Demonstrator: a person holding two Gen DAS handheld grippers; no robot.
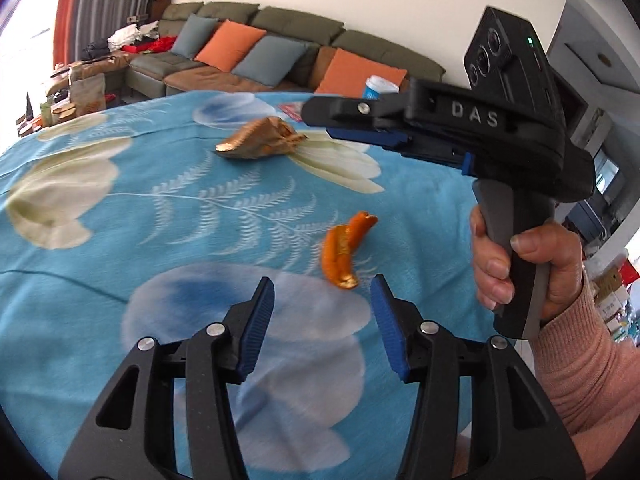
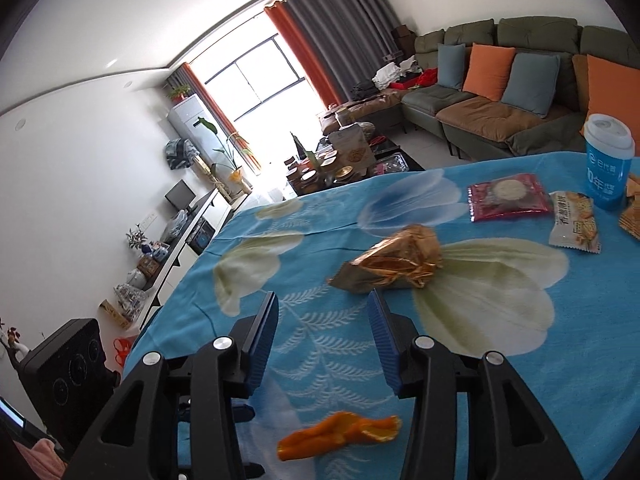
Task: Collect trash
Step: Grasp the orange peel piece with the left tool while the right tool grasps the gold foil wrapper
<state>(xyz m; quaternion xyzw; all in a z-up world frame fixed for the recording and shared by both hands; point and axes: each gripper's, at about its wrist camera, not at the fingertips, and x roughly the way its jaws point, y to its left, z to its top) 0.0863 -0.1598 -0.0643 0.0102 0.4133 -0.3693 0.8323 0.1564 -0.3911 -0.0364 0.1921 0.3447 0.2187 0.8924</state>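
Observation:
An orange peel (image 1: 345,254) lies on the blue flowered cloth (image 1: 120,240), just ahead and right of my left gripper (image 1: 322,292), which is open with nothing between its pads. Farther off rests a crumpled golden wrapper (image 1: 260,140). In the right wrist view that golden wrapper (image 2: 394,262) sits just beyond my right gripper (image 2: 323,308), open and empty, while the orange peel (image 2: 340,434) lies below, between the gripper's arms. My right gripper (image 1: 320,110) also shows in the left wrist view, held by a hand (image 1: 520,264) in a pink sleeve, hovering near the wrapper.
At the cloth's far right lie a red biscuit packet (image 2: 508,196), a white cracker packet (image 2: 574,222) and a blue lidded cup (image 2: 608,160). A green sofa (image 2: 500,92) with orange and blue cushions stands behind. A cluttered low table (image 2: 352,156) stands left of it.

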